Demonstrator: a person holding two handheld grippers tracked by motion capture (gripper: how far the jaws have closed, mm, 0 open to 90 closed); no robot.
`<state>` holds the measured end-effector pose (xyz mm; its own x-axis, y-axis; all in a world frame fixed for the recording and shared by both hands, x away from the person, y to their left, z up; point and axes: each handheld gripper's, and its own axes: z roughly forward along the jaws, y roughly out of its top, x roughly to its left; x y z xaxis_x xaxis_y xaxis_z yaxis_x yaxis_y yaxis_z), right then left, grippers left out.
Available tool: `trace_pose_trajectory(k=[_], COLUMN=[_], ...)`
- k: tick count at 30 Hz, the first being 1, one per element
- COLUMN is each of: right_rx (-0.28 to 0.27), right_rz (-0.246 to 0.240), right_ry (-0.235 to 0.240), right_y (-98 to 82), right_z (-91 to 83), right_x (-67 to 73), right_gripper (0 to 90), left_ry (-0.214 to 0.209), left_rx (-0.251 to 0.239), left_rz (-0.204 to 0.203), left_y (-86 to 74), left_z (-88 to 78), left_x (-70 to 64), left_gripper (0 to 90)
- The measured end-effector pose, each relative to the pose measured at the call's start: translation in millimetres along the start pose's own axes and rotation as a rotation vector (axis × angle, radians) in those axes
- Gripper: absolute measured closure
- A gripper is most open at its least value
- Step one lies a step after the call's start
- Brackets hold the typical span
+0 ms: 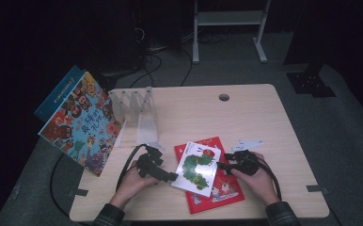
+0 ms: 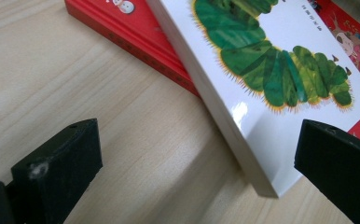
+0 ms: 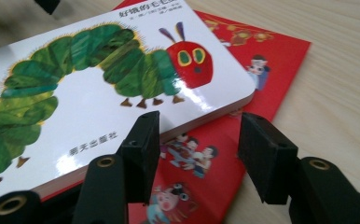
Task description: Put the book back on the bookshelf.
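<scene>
Plaid sleeves; black left gripper (image 1: pixel 174 177), right gripper (image 1: pixel 220 165): blocky jaws, brass-ringed screw holes, black cables.

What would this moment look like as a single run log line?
left gripper: open at caterpillar book corner | right gripper: open at its opposite edge | book lies on red book | nothing gripped

The thick white board book with the green caterpillar (image 3: pixel 99 88) has a glossy, smooth laminated cover that throws bright glare just ahead of the right gripper (image 3: pixel 194 144) and its jaws, and its page edges look like matt, pale card. Beneath it, the flat red picture book (image 3: pixel 262 60) has a smoother, semi-gloss paper cover. The pale wood-grain counter (image 2: pixel 75 70) between the left gripper (image 2: pixel 197 154) jaws looks matt and finely streaked. The jaws themselves are matt black plastic, slightly scuffed.
</scene>
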<state>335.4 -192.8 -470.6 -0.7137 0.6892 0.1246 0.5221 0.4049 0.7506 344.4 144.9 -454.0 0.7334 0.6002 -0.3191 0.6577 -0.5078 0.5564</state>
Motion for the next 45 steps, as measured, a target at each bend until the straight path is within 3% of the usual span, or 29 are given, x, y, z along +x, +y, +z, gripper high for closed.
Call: trace_pose_trajectory(k=[11, 20, 31, 36, 45], right_rx=[0.019, 0.023, 0.026, 0.025, 0.025], right_rz=[-0.057, -0.1, -0.138, -0.156, -0.163], right_ry=[0.055, 0.11, 0.143, 0.154, 0.158], right_y=[-1.2, -2.2, -1.2, -1.0, -0.9], right_z=[1.8, 4.8, 9.0, 10.1, 10.9], right_x=[22.3, 38.2, 48.7, 51.0, 53.9], right_gripper=[46.5, 45.6, 44.2, 43.7, 41.7], left_ry=[-0.037, -0.042, -0.065, -0.113, -0.107], left_rx=[-0.001, 0.013, -0.005, -0.014, -0.003], left_rz=[0.007, 0.015, 0.011, 0.027, 0.006], left_y=[2.1, 4.0, 4.0, 4.5, 6.7], left_z=[8.6, 14.9, 16.2, 19.1, 19.3], left_x=[-5.0, -5.7, -2.1, -2.8, -3.7], left_gripper=[0.0, 0.0, 0.0, 0.0, 0.0])
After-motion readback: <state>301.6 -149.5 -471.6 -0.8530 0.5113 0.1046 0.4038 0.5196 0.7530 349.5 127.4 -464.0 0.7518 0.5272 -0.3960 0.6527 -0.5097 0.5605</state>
